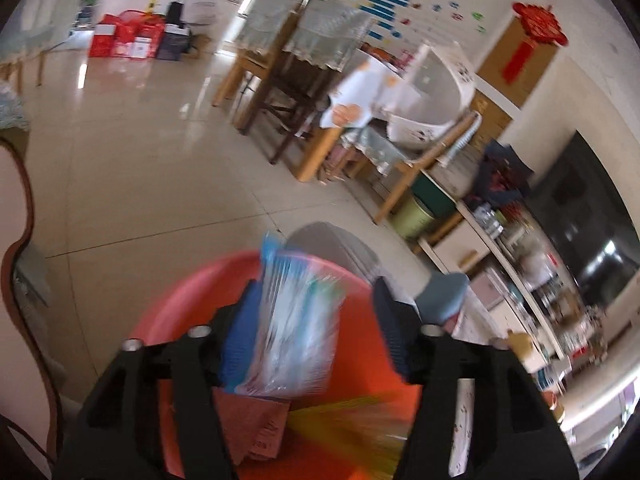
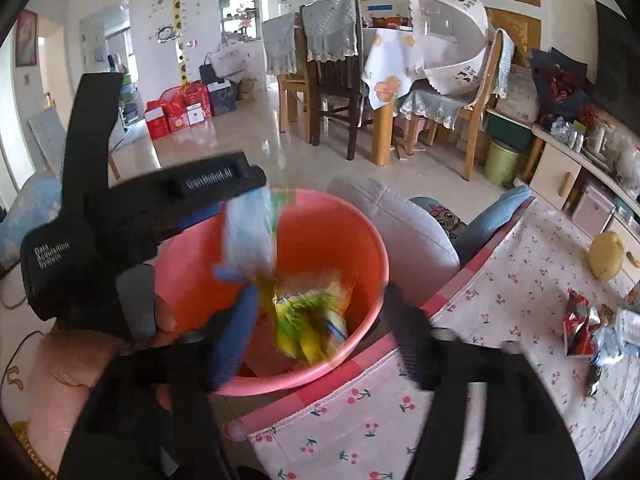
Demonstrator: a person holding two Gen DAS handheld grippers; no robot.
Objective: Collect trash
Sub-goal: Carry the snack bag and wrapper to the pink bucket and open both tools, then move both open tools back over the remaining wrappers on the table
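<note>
Both sets of jaws wide over the pink bucket [image 2: 360, 240]. Left gripper [image 1: 316, 332]: clear wrapper [image 1: 292, 320] between the pads, seemingly loose, long axis upright, bucket directly below. Right gripper [image 2: 320, 332]: empty, yellow-green packet [image 2: 308, 320] in bucket. Remaining wrappers [image 2: 592, 328] on worktop [image 2: 500, 300], right side; right hand nearer.

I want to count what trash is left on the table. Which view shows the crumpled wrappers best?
The right wrist view: the crumpled wrappers lie on the cherry-print tablecloth at the right edge. The left wrist view does not show them.
</note>
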